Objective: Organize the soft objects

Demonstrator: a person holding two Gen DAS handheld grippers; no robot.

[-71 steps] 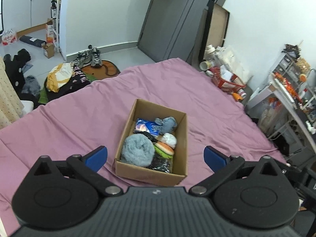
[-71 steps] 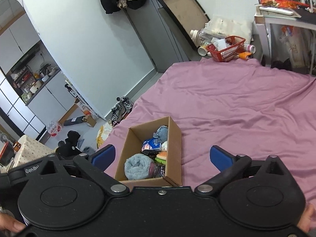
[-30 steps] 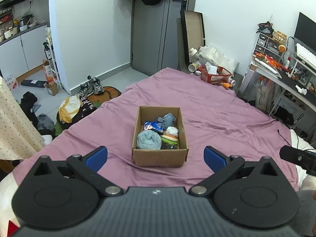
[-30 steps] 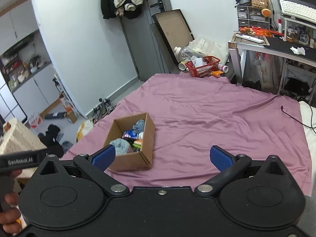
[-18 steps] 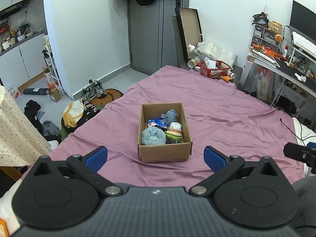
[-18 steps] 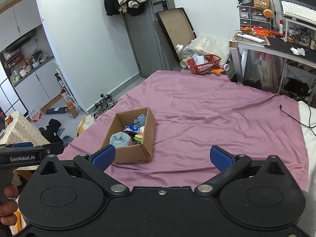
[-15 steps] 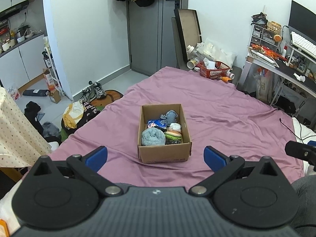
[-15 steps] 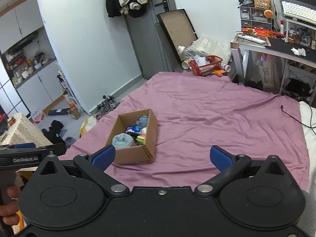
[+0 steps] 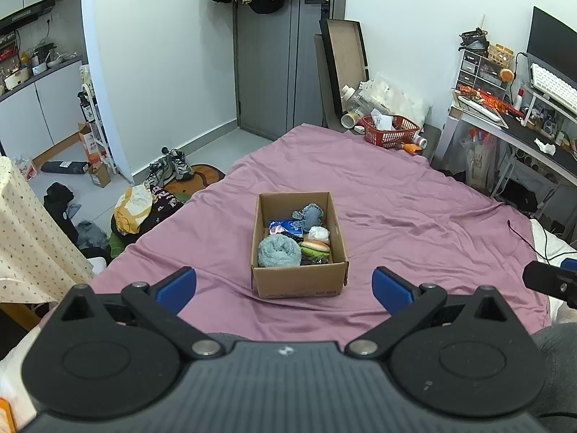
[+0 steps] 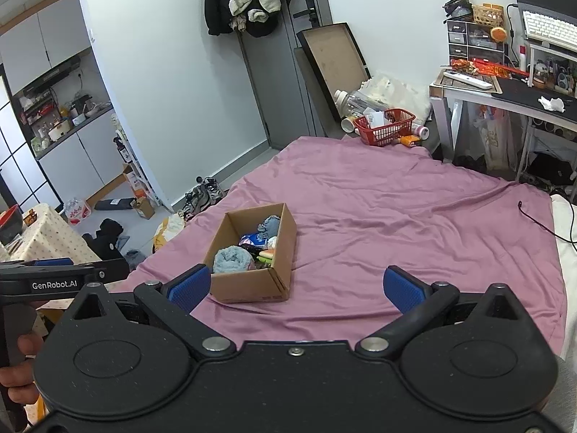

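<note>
Blue-padded and spread wide with nothing between its fingers, the left gripper [image 9: 283,285] is held level above the near edge of the bed, looking down its length at the cardboard box [image 9: 299,281]. The right gripper [image 10: 295,288] is posed the same way a little to the side, its jaws also well apart and empty, with the box showing past its left finger. At the left edge of the right wrist view, the person's left hand [image 10: 16,371] grips the handle of the other tool.

The box sits on the purple bedsheet [image 9: 414,216], near the middle of the bed and closer to the side that faces the floor clutter. Its long axis runs from the grippers toward the far door [image 9: 285,54], open top up, flaps upright. Inside lie the soft things: a rolled grey-blue towel [image 9: 279,250] at the near left corner, a burger-shaped toy [image 9: 316,247] beside it on the right, a white bundle [image 9: 319,232] just behind that, a blue packet [image 9: 285,227] and a grey plush [image 9: 308,213] at the far end.

A red basket [image 9: 391,130] stands past the far end of the bed.
</note>
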